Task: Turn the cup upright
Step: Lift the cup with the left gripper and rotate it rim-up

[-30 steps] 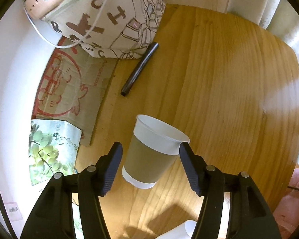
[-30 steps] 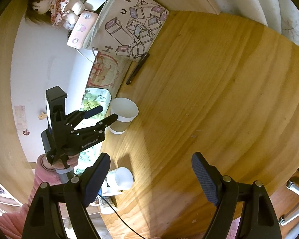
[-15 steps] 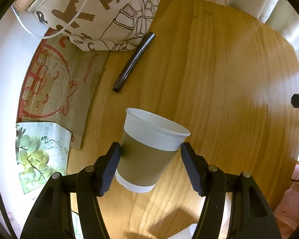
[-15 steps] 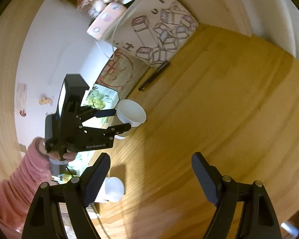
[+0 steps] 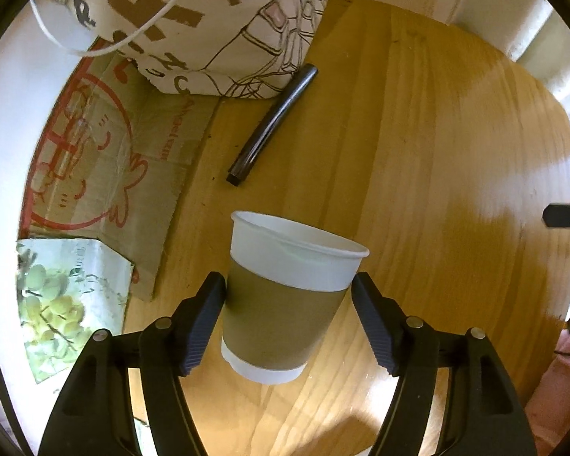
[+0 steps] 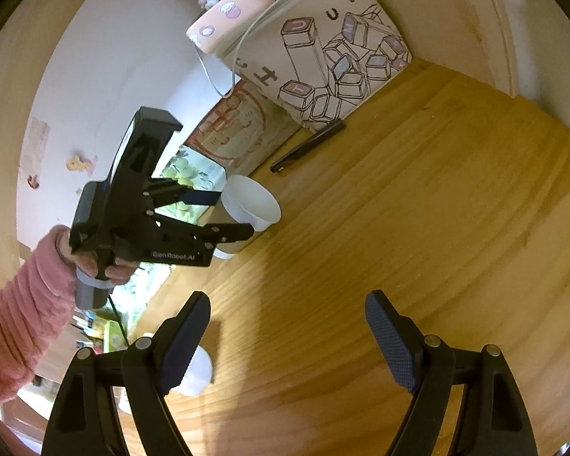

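A white paper cup with a brown sleeve (image 5: 285,296) stands upright on the round wooden table (image 5: 456,190), mouth up. My left gripper (image 5: 288,323) is open, its fingers on either side of the sleeve; the left finger touches or nearly touches it, the right finger stands apart. In the right wrist view the cup (image 6: 250,209) shows between the left gripper's fingers (image 6: 224,231). My right gripper (image 6: 288,342) is open and empty above the table, well right of the cup.
A black pen (image 5: 273,125) lies behind the cup beside a printed tote bag (image 5: 216,26). Flat cardboard (image 5: 110,174) and a grape-print sheet (image 5: 60,304) lie at the left. A second white cup (image 6: 197,372) sits near the right gripper's left finger.
The left gripper has moved forward around the cup, so the cup sits deeper between its fingers. The right gripper has tilted and lifted, shifting its view.
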The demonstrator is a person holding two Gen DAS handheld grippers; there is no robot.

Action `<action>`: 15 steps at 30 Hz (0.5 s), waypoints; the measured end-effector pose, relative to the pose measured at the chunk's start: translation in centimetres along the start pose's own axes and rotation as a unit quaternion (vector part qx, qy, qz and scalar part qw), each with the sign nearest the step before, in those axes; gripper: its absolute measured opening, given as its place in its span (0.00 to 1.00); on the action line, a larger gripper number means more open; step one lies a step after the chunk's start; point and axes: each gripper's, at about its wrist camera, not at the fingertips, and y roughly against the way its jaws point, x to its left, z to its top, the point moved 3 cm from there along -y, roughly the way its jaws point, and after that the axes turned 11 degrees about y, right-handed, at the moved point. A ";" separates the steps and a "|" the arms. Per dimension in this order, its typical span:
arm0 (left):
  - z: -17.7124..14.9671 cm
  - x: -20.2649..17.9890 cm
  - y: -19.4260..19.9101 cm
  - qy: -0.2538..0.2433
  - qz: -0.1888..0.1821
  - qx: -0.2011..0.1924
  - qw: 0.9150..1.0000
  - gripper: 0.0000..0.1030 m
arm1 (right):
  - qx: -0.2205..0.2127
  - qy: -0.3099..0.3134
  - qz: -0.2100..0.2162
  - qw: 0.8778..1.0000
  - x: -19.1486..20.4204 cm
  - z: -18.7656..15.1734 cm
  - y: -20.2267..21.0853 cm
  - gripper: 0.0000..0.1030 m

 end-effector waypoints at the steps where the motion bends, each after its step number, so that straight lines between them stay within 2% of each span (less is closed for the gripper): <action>1: 0.2 0.3 -0.3 0.005 -0.003 0.002 1.000 0.71 | 0.002 0.004 -0.003 1.000 0.0 0.0 -0.2 0.82; 6: 1.1 1.1 -2.0 0.024 0.010 0.009 1.000 0.69 | 0.008 0.007 0.000 1.000 -0.1 -0.2 -0.5 0.82; 15: 1.9 2.8 -2.5 0.073 -0.007 0.017 0.997 0.66 | 0.020 0.001 0.002 1.000 -0.3 0.0 -1.1 0.82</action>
